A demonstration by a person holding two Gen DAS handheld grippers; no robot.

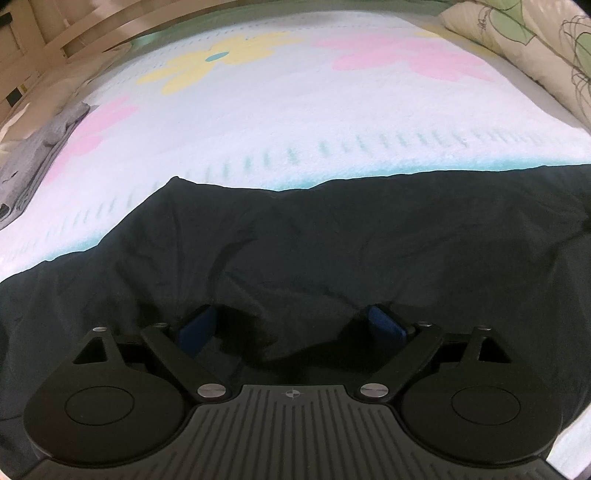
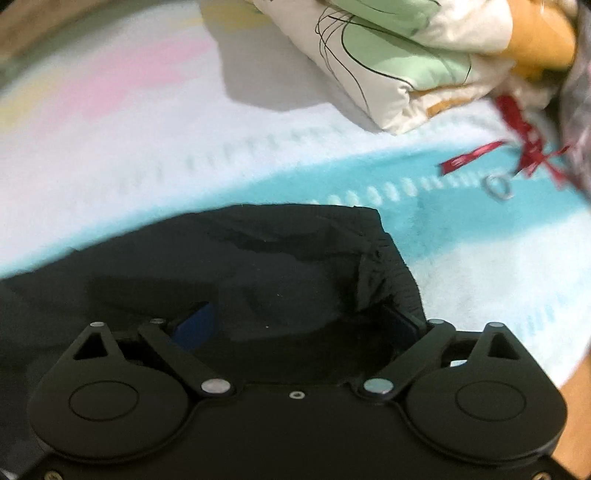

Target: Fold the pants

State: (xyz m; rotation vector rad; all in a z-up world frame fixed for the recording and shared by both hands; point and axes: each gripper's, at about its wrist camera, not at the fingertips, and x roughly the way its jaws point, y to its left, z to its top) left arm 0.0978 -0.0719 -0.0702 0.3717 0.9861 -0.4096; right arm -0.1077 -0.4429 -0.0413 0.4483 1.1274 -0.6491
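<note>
My black pants (image 1: 332,251) lie spread over a white blanket (image 1: 295,122) printed with yellow and pink flowers and a teal band along its near edge. My left gripper (image 1: 291,328) and right gripper (image 2: 295,325) both hang over the fabric with jaws spread wide, gripping nothing. A folded quilt (image 2: 399,62) sits beyond, a grey garment (image 1: 40,155) off left, pale wooden slats (image 1: 66,33) behind

Pants (image 1: 332,251) on the blanket (image 1: 295,122) — folded quilt (image 2: 399,62) beyond, grey garment (image 1: 33,155) far left
</note>
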